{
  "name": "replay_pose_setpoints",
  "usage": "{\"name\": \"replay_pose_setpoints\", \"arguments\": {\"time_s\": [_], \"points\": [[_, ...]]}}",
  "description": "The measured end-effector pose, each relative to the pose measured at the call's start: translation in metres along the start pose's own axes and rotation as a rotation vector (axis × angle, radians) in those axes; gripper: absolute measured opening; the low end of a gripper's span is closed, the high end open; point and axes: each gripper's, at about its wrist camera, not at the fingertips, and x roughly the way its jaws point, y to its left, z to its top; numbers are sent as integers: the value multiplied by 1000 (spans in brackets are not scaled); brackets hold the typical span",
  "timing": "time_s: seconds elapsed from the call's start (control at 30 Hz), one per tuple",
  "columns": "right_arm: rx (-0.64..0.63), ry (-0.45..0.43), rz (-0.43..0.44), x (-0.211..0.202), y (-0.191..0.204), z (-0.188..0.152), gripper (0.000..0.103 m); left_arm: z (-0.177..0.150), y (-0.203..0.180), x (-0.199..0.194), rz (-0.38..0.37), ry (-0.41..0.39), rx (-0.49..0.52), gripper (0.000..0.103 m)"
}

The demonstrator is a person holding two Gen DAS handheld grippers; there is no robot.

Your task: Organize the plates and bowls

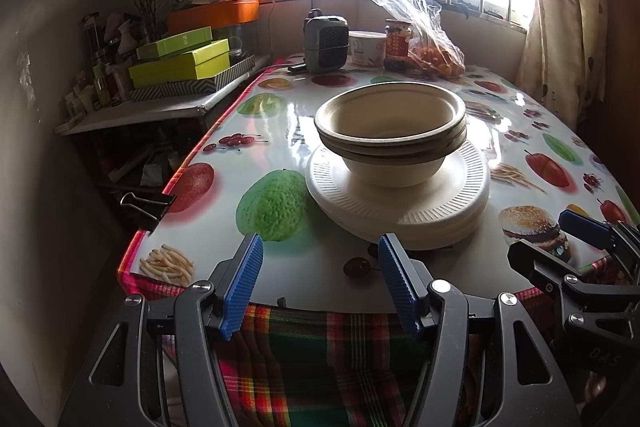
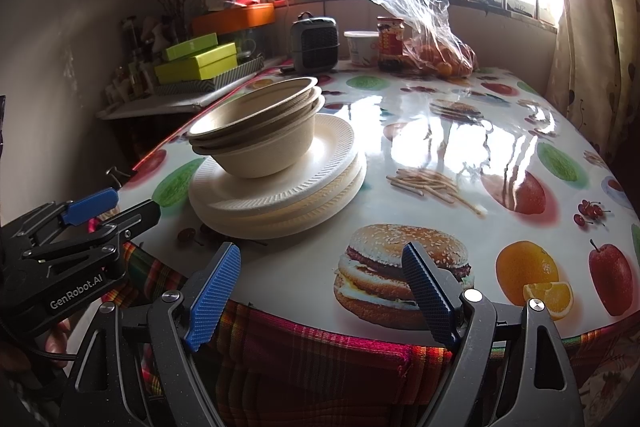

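Bowls: three beige bowls are sitting nested on the plates, in the centre of the left wrist frame.
Plates: the white plates are lying stacked on the desk, near its front edge.
Left tool: the left tool is standing open at the bottom of its frame, gripping nothing.
Right tool: the right tool is standing open over the burger print, gripping nothing.
Background: a bag of oranges is lying at the upper centre.
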Motion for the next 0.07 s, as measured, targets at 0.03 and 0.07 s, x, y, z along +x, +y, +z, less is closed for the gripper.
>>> {"name": "replay_pose_setpoints", "arguments": {"time_s": [0.03,0.07], "points": [[0,0,0,0,0,0,84,0,-1,1,0,-1,3,61],[0,0,0,0,0,0,84,1,-1,1,-2,-2,6,61]]}}
